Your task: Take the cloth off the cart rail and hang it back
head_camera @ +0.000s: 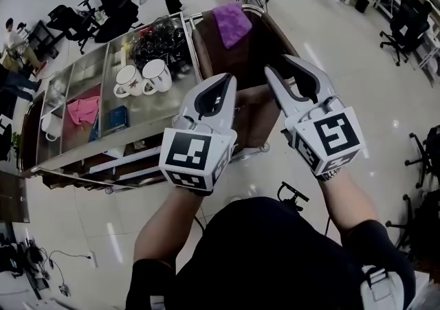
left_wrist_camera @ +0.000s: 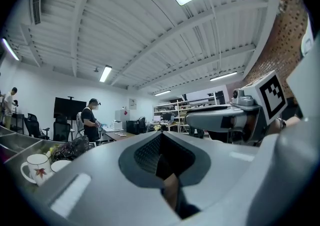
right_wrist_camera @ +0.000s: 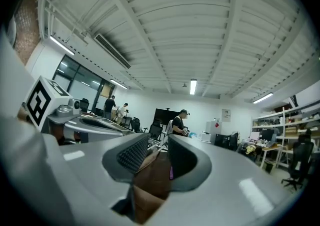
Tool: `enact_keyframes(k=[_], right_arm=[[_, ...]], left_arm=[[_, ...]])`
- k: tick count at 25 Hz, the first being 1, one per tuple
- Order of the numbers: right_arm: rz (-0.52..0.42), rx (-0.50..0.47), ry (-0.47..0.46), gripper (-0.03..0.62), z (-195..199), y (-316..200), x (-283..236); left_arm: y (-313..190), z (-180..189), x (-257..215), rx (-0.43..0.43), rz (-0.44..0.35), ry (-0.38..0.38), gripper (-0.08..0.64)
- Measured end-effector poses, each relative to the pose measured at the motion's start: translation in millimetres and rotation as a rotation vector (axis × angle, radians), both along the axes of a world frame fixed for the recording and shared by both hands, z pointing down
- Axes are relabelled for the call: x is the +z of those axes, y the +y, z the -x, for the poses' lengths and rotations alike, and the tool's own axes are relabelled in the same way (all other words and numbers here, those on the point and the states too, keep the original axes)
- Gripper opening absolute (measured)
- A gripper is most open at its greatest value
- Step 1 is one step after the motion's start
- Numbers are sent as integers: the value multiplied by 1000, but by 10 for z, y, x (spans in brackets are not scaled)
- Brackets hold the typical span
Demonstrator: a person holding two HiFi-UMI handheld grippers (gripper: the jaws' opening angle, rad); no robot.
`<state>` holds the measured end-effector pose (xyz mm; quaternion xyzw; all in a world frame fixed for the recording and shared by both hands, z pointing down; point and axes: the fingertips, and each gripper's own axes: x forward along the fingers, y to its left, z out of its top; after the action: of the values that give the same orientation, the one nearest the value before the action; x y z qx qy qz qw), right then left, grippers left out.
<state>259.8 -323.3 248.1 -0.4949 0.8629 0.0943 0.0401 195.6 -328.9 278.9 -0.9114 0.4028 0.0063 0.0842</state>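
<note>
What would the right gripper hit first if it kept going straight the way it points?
Probably the brown bin at the metal cart's end, which fills the gap between the right gripper's open jaws. A sliver of purple cloth shows just beyond it; depth is unclear.

Free way above the brown bin (head_camera: 244, 61); mugs (head_camera: 143, 79) and black clutter (head_camera: 161, 44) crowd the cart top (head_camera: 148, 113).

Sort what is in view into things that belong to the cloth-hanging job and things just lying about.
Belongs to the job:
- purple cloth, draped over the cart rail
- left claw, shut
- right claw, open and empty

Just lying about, on the cart top:
- mugs
- pink cloth
- black tangled bundle
</note>
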Motion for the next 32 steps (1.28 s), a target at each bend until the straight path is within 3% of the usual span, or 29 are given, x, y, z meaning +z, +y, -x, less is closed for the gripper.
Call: enact_keyframes(k=[8,16,32], right_arm=[[64,-14,66,134,77,-794,192],[163,-67,124,168,-91,-1836,404],[487,-179,232,210,10,-3972,1665]], left_arm=[[-632,-49,63,-19,68,-3,0],[-1531,-247,107,-100,163,-3,0],[-3286,-349,889,-336,358,13,0]])
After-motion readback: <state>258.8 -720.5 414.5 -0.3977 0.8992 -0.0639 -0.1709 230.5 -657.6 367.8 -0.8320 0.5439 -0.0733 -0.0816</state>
